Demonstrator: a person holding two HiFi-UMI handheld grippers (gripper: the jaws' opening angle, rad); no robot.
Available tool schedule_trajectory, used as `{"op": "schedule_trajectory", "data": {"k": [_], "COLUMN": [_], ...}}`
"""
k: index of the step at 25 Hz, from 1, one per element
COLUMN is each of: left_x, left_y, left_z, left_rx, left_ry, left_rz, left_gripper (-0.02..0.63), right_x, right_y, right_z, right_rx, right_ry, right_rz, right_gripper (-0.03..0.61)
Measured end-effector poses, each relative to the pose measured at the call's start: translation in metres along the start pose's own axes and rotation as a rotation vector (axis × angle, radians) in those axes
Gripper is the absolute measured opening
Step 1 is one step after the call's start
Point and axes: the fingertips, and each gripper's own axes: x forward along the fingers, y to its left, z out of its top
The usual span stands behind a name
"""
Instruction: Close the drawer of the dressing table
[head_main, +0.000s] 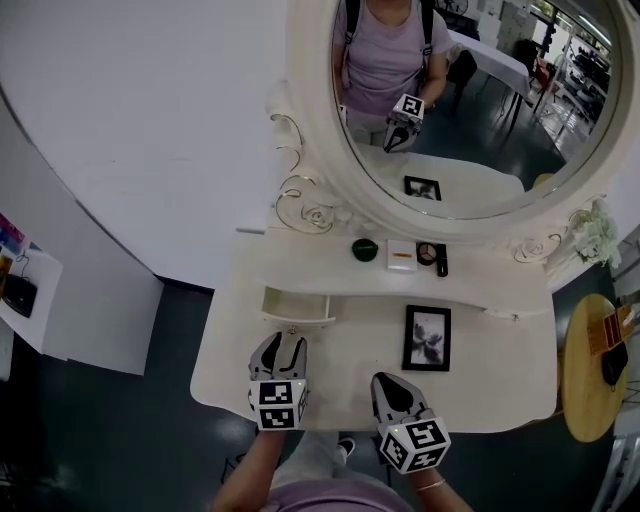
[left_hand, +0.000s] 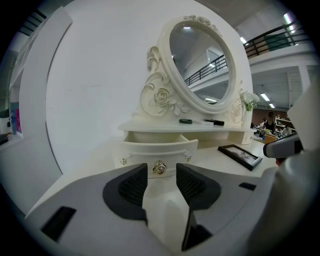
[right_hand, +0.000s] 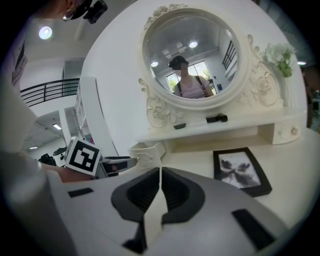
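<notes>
Drawer (left_hand: 145, 150) just beyond left tool (left_hand: 161, 174).

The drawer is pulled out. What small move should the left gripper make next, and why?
Probably ease the left gripper forward against the drawer and push it in. The drawer stands out from under the shelf, and its knob sits just beyond the open jaws, lined up between them, with nothing gripped yet.

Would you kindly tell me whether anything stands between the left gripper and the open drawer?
Nothing visible does. The left gripper faces the drawer with only bare tabletop between them, and the knob lines up with the gap of its open jaws. The picture frame lies off to the right.
</notes>
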Motion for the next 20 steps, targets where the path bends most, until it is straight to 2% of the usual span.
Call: {"op": "schedule_trajectory", "data": {"k": [11,20], "left_x": [0.021,0.026], "left_y": [0.005,0.004], "left_z": [-0.007,-0.007], "left_rx": [0.013,0.042], "left_ry": [0.059,0.088], "left_rz": [0.023,0.035], "left_gripper": [0.112,0.098], "right_x": [0.014,0.016], "right_y": [-0.010,-0.018], "right_z": [0.006,0.009], "right_rx": [0.019,0.031], "right_ry": [0.004,0.002], "right_rz": [-0.018,-0.026], "right_gripper": [0.006,0.008]}}
